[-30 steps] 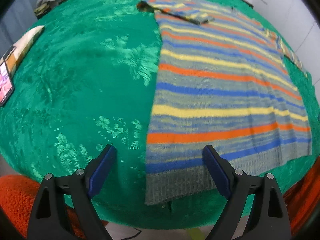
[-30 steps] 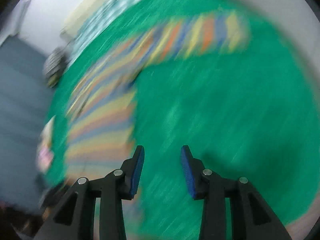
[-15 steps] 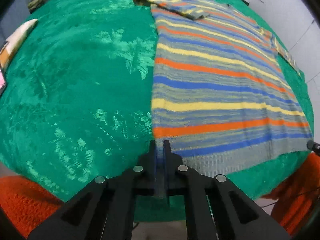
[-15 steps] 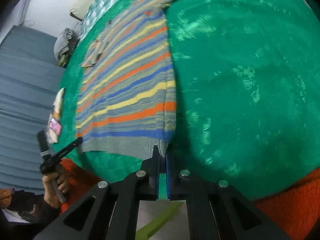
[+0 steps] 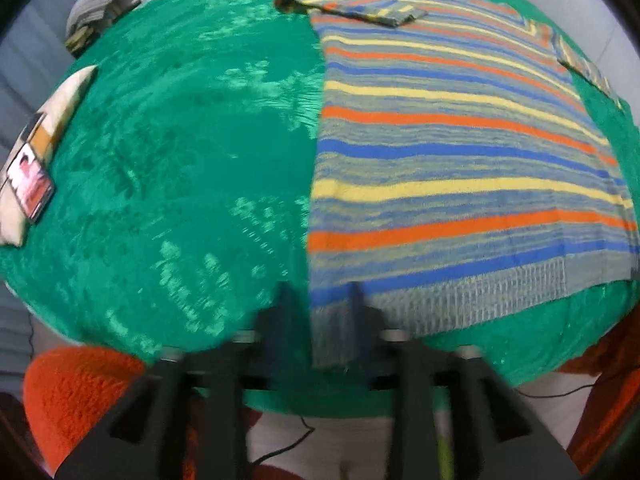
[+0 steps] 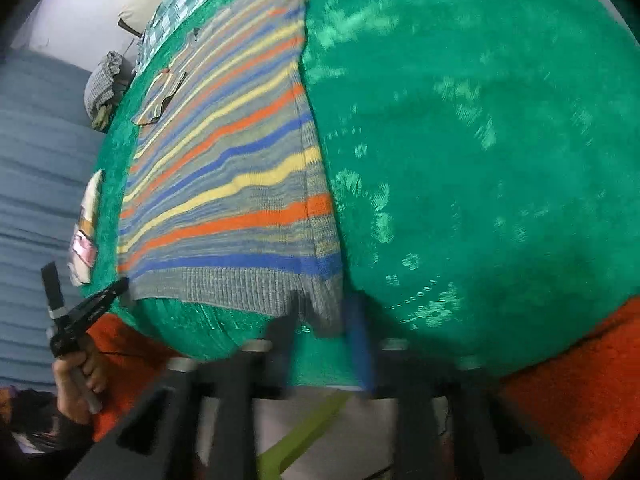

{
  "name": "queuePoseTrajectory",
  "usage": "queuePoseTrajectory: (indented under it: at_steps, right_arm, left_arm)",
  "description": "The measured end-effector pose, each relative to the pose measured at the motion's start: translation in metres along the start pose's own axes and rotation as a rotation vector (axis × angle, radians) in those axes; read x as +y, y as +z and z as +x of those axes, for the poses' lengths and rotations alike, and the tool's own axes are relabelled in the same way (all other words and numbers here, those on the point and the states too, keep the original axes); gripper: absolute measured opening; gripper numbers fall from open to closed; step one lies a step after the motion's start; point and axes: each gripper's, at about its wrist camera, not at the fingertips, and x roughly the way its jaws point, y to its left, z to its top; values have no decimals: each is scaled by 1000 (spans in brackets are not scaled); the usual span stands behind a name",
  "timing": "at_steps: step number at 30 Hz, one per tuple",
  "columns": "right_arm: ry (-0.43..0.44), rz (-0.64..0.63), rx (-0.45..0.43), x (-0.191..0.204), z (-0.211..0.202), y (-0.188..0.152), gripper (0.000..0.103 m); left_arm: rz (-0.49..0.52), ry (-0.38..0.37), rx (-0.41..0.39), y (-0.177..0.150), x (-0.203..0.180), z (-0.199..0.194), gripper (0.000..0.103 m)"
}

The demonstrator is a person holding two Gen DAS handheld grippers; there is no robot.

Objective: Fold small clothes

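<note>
Sweater (image 5: 452,168), striped knit, lies flat and spread on the green blanket (image 5: 180,168), filling the right half of the left wrist frame and the centre-left of the right wrist frame, hem at the near edge so both lower corners are reachable. One sleeve (image 5: 360,4) is already folded in across the chest, upper centre of the left view, so side folds look started, body fold not done. Left hand-held gripper (image 5: 320,320) sits at bottom centre over the hem's left corner: jaws partly apart and opening, hem corner between them, pads look clear of the cloth, though motion blur makes that hard to confirm. Right hand-held gripper (image 6: 324,328) sits at bottom centre of its view on the other hem corner, jaws likewise partly apart and opening, ribbed corner between the fingers, not clamped as far as visible. Probably both corners are taken together so the hem can be lifted evenly toward the collar. Phone (image 5: 30,182) lies on a pillow (image 5: 60,100) at left edge, clear of the work. Person's hand (image 6: 78,372) holding the left tool shows at lower left of the right view.
</note>
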Motion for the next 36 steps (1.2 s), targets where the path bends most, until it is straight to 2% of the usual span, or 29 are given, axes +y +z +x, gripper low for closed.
queuePoseTrajectory:
  at_steps: [1, 2, 4, 8, 11, 18, 21, 24, 25, 26, 27, 29, 32, 34, 36]
  right_arm:
    - [-14, -5, -22, 2, -7, -1, 66]
    - [-35, -11, -63, 3, -17, -3, 67]
    - [-82, -27, -139, 6, -36, -5, 67]
    - [-183, -58, -319, 16, -72, -9, 67]
    - [-205, -83, -399, 29, -81, -9, 67]
    - [-159, -105, -403, 43, -75, -6, 67]
    - [-149, -133, -386, 49, -68, -9, 67]
    - [-138, -162, -379, 57, -59, -10, 67]
    - [-134, -169, -376, 58, -57, -9, 67]
    - [-127, -177, -369, 61, -53, -8, 67]
    - [-120, -181, -364, 62, -51, -8, 67]
    - [-102, -186, -357, 64, -45, -7, 67]
    - [-78, -194, -343, 66, -37, -7, 67]
    - [-67, -207, -325, 66, -32, -8, 67]
    - [-66, -213, -310, 66, -29, -8, 67]
  left_arm:
    - [-11, -1, -22, -2, 2, -7, 66]
    - [-21, 3, -52, -4, 4, -16, 74]
    - [-20, 22, -102, -6, 5, -33, 76]
    - [-4, 38, -151, -2, 4, -53, 78]
    - [26, 49, -185, 4, -2, -59, 81]
    - [104, 43, -214, 17, -13, -65, 82]
    - [176, 29, -249, 38, -22, -78, 82]
    - [206, -1, -350, 83, -24, -102, 82]
    - [197, -22, -382, 102, -22, -110, 86]
    - [178, -52, -411, 124, -19, -115, 95]
    - [157, -93, -427, 148, -16, -115, 98]
    - [129, -153, -401, 183, -17, -100, 98]
    - [158, -223, -286, 226, -35, -46, 98]
    - [242, -177, -231, 242, -56, -5, 97]
    - [352, -80, -197, 250, -80, 36, 96]
